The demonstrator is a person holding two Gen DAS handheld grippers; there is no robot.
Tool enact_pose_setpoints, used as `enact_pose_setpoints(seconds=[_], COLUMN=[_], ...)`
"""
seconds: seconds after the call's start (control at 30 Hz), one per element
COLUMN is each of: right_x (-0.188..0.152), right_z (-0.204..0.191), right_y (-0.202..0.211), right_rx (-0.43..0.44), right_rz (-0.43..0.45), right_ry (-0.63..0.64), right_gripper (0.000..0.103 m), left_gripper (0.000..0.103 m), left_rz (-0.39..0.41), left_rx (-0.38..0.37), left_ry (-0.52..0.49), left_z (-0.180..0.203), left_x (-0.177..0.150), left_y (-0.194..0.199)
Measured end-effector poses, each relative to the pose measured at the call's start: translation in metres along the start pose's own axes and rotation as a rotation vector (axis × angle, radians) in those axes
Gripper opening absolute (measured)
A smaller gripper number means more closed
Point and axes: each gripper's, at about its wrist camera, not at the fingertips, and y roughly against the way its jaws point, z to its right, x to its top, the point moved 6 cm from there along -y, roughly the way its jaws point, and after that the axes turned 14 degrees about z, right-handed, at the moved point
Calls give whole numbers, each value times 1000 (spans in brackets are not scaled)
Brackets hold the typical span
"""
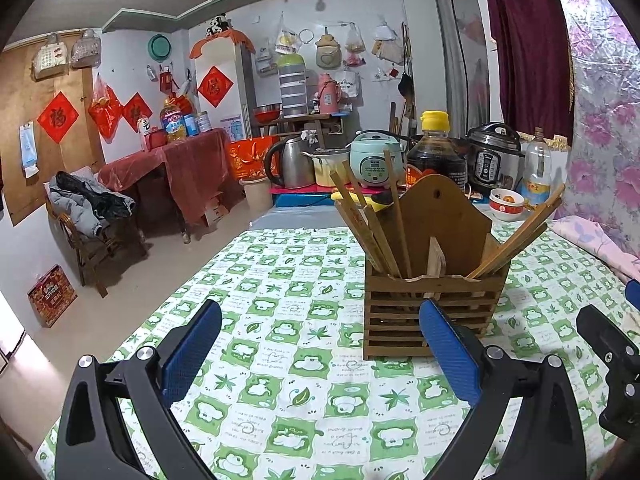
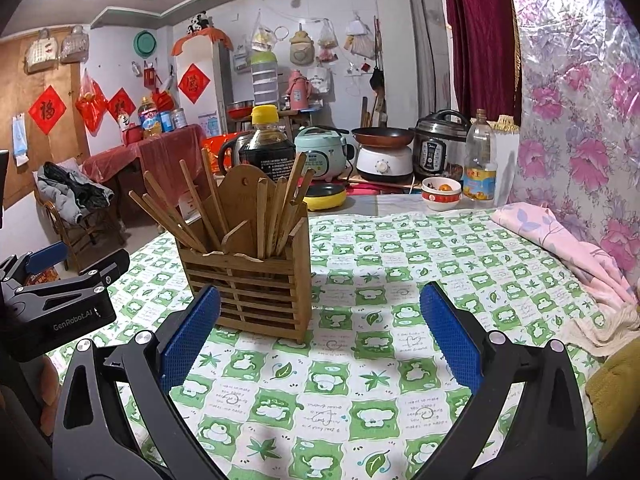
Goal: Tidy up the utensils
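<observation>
Left wrist view: slatted brown wooden utensil holder [image 1: 428, 312] with a tall arched back board stands upright on the counter covered by a green-and-white checked tablecloth [image 1: 280, 320], right of centre. Flat wooden chopsticks [image 1: 374, 224] lean out in two bunches, one fanning left from the left compartment, one fanning right from the right compartment; a short divider sits between them. Left gripper [image 1: 320, 340] jaws are spread wide, released, nothing between the blue pads; the right pad overlaps the holder's lower front in the picture, contact hard to judge. Right gripper [image 1: 612, 344] shows only as a black body at the right edge. Behind the holder: dark soy sauce bottle with yellow cap [image 1: 434, 152], pale green rice cooker [image 1: 374, 160], steel kettle [image 1: 290, 162], black pressure cooker [image 1: 494, 156], red-and-white bowl [image 1: 506, 202].

Right wrist view: same wooden utensil holder [image 2: 252, 280] sits left of centre on the tablecloth [image 2: 400, 280], upright. Chopsticks [image 2: 188, 208] in the left compartment lean left, those in the right compartment stand nearly upright. Right gripper [image 2: 320, 340] jaws wide apart, released, empty; left blue pad sits in front of the holder's lower left corner, probably just short of touching. Left gripper [image 2: 56, 300] is at the left edge, black body marked GenRobot.AI, jaws not readable here. Soy sauce bottle [image 2: 266, 148] stands behind the holder; red-and-white bowl [image 2: 441, 193] holds something orange; pink floral cloth [image 2: 560, 248] lies along the right side.
</observation>
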Motion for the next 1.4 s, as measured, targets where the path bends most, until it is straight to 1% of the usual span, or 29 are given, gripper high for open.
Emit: enact_pose_setpoints(seconds=[0.97, 1.17, 1.4], right_x=[-4, -6, -6], right_z=[1, 4, 4], right_y=[-2, -2, -2], right_rx=[-1, 1, 0], right_rz=[-11, -25, -26], right_ry=[4, 1, 1], right_gripper=[97, 97, 97], left_gripper=[97, 97, 97], left_rz=[6, 8, 30], left_rx=[12, 12, 6], left_ry=[-12, -15, -21], left_z=[0, 0, 2], left_x=[1, 2, 8], left_y=[5, 5, 11])
